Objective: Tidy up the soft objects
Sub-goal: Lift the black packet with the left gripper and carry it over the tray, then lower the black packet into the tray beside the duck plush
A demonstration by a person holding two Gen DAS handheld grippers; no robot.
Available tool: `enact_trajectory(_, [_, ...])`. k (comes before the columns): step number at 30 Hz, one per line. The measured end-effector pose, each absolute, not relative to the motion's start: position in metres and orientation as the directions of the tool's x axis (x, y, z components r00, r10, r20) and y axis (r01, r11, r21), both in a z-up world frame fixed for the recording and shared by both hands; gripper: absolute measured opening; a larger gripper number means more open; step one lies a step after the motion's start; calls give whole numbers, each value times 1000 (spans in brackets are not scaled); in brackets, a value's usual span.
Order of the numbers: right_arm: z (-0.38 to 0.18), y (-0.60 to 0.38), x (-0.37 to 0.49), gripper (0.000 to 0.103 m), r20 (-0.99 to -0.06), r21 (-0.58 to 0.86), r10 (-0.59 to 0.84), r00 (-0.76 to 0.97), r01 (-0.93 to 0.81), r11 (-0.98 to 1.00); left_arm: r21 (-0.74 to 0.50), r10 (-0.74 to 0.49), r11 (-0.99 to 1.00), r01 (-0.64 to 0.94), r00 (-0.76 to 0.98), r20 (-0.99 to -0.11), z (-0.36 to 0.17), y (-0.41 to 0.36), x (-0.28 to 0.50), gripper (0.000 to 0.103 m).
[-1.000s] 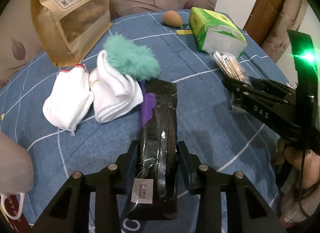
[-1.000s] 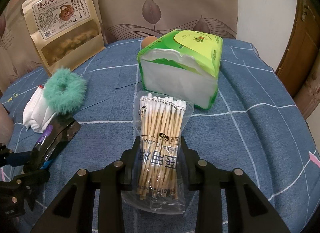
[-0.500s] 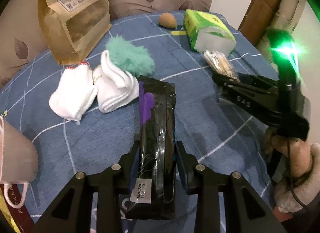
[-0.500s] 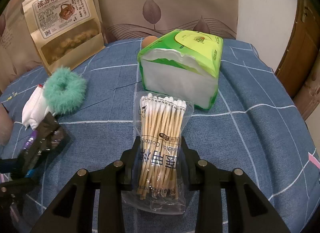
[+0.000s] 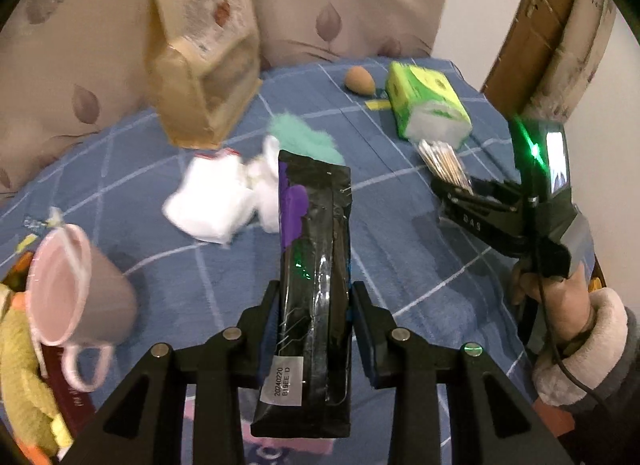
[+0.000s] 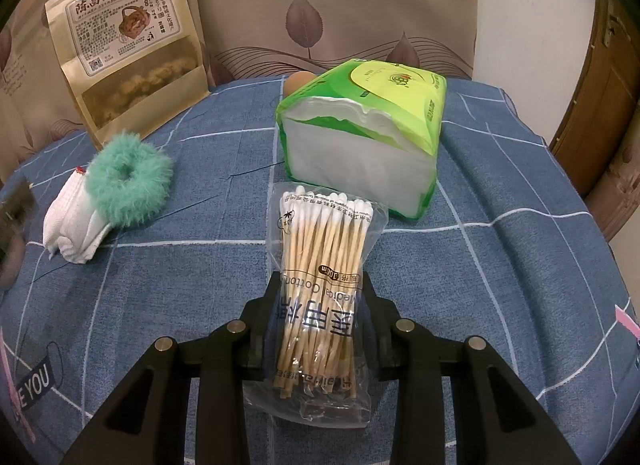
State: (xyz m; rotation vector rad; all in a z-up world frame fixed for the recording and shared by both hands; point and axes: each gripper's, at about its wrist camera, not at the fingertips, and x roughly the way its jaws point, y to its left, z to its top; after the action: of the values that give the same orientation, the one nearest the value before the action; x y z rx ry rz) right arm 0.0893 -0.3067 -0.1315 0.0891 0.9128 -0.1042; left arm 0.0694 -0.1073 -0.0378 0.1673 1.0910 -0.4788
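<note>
Black packet (image 5: 314, 265) sticker – "20240220"; swab bag (image 6: 324, 265) – "10cm", prob. "Cotton".

Right gripper (image 6: 320, 305) clamps cotton swab bag (image 6: 326, 265) just before green tissue pack (image 6: 360, 137); teal scrunchie (image 6: 128, 181), white socks (image 6: 74, 225) left of pack.

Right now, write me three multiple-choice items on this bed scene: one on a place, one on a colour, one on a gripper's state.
1. Where is the fluffy scrunchie?
A. resting against the white socks
B. on top of the tissue pack
C. inside the pink cup

2. What colour is the tissue pack's wrapper?
A. red
B. green
C. black

3. What is the right gripper doing?
A. standing open, with nothing in it
B. clamping a sock
C. clamping the bag of cotton swabs

Answers: 1 A, it lies touching the socks; 2 B, the wrapper is bright green; 3 C, both fingers press the bag's sides.
</note>
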Motion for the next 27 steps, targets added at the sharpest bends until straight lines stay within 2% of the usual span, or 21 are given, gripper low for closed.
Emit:
enact_trajectory(7, [-132,-307,89,32,-793,29,-55,607,128,991,-56,-248,920,387,468,-848,0,-64,71,34])
enact_trajectory(16, [-132,-307,89,32,-793,28,-57,607,129,991,8,-99,983,181,573,-813,37,38,79,34])
enact_trajectory(27, [-132,-306,89,32,-793,21,-62,606,129,991,32,39,999,-23,540,-841,17,124,86,34])
